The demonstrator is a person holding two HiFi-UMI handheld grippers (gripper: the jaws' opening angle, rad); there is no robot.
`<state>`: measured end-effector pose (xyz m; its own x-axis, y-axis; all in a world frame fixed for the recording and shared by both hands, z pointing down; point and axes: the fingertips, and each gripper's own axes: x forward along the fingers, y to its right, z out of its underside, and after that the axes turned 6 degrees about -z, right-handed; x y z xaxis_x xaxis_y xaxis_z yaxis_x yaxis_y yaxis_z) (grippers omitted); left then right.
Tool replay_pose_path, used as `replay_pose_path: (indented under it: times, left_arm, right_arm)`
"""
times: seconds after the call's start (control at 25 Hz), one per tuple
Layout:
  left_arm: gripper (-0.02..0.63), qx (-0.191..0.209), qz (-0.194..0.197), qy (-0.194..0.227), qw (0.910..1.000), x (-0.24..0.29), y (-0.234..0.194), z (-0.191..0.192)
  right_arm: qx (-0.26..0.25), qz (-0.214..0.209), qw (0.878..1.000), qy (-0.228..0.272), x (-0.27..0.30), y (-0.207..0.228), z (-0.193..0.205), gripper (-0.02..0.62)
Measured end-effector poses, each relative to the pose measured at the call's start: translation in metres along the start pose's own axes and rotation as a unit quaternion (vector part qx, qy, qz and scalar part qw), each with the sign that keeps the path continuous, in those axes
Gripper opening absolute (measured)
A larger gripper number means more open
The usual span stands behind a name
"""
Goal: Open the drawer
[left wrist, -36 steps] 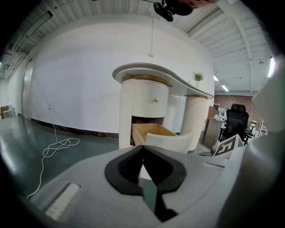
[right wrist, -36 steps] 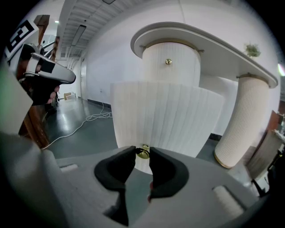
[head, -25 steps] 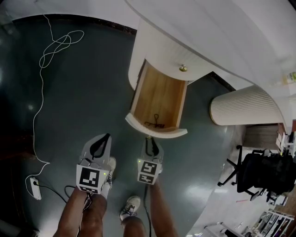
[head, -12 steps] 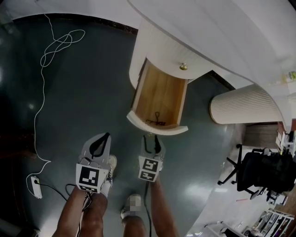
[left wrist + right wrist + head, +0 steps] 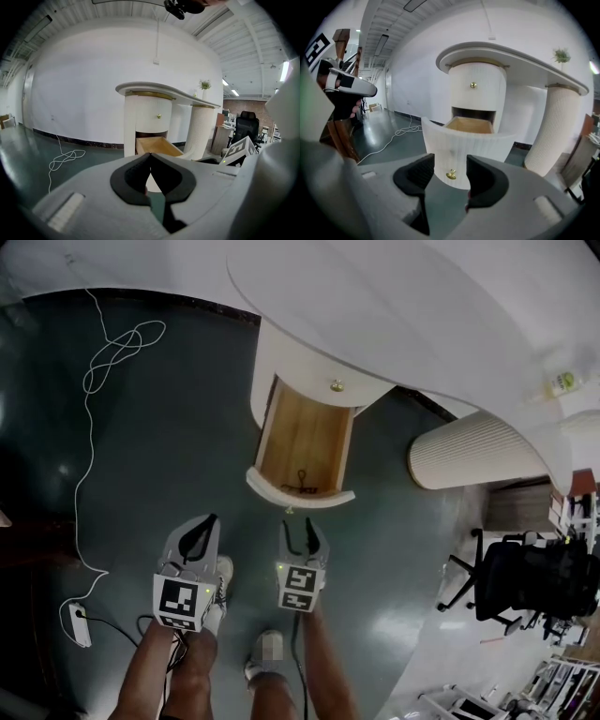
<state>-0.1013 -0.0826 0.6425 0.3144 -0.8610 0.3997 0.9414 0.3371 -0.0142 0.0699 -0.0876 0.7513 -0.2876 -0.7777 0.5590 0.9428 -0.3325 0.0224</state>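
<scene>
Right claw (image 5: 450,163): jaws spread wide, having just been opening; nothing is held betw. the pads. Brass knob (image 5: 451,175) on the drawer front (image 5: 464,143) is framed in the gap but lies just ahead of the tips, untouched. Left claw (image 5: 150,155): jaws closed tip to tip, empty. It is held in the air beside the right one, well apart from the drawer (image 5: 304,439).

Drawer: pulled well out of the white round pedestal (image 5: 281,362) under the counter (image 5: 422,306). Pale wood interior is exposed, w/ a small dark object (image 5: 300,487) lying at the front end, close to the inside of the curved, ribbed white front. A second knob (image 5: 336,385) is seen on the closed panel above the opening.

Edges & room: of all parts of the drawer, the front edge is nearest the right claw. Dark green floor (image 5: 159,456) lies bare on the drawer's left as far as a looped white cable (image 5: 112,343), which runs down to a power strip (image 5: 79,624) at lower left of the head view. On the right, a fluted column (image 5: 469,451) stands near the drawer's side w/ a strip of floor betw. them. An office chair (image 5: 511,582) is seen further right, well apart. Pedestal & column are both overhung by the counter top.
</scene>
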Motion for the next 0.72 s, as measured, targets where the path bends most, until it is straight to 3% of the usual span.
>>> replay_pose_path:
  times: [0.32,0.72]
  left_arm:
    - [0.009,0.006,0.001,0.015,0.9999,-0.032,0.02,-0.08]
    - [0.009,0.015,0.005,0.053,0.9985,-0.083,0.05,-0.216]
  right_arm:
    - [0.005,-0.005,0.999,0.035,-0.059,0.014,-0.084,0.216]
    - [0.008,0.0,0.996,0.093,-0.163,0.028,-0.213,0.204]
